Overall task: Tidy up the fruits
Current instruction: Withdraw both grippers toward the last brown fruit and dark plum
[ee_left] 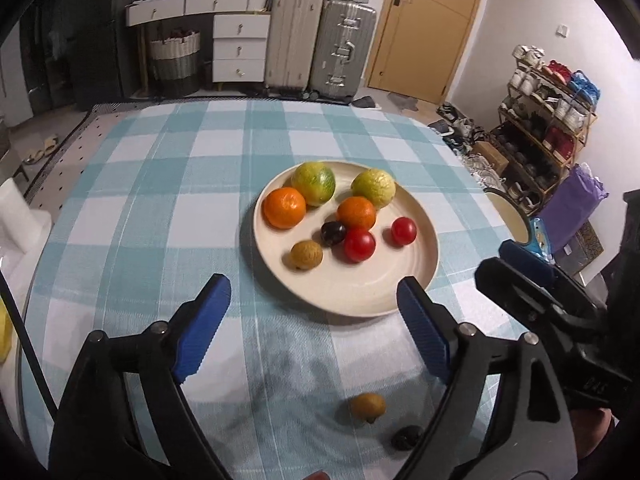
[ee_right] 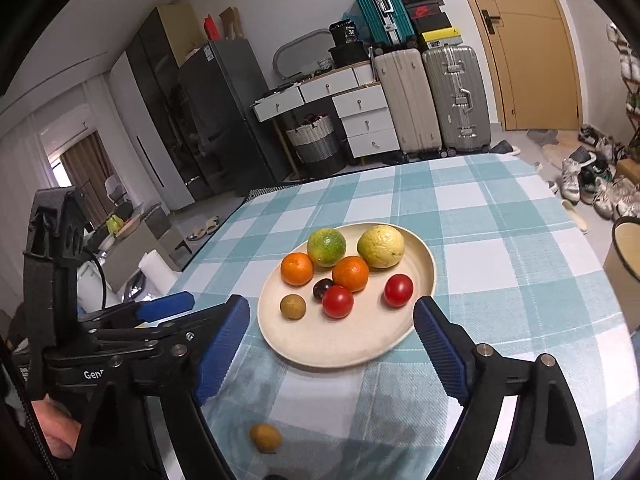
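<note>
A cream plate (ee_left: 360,292) (ee_right: 340,340) on the checked tablecloth holds two green-yellow fruits, two oranges (ee_left: 284,207) (ee_right: 297,268), two red tomatoes (ee_left: 359,244) (ee_right: 338,301), a dark plum (ee_left: 333,233) and a small brown fruit (ee_left: 306,255) (ee_right: 293,306). Another small brown fruit (ee_left: 367,406) (ee_right: 265,437) and a dark fruit (ee_left: 406,437) lie loose on the cloth before the plate. My left gripper (ee_left: 314,320) is open and empty above the cloth near the plate's front rim. My right gripper (ee_right: 332,340) is open and empty over the plate's near edge.
The table (ee_left: 160,200) has a blue-white checked cloth. A white foam block (ee_left: 20,224) sits at its left edge. Suitcases (ee_left: 320,40), drawers, a door and a shoe rack (ee_left: 540,120) stand beyond the table.
</note>
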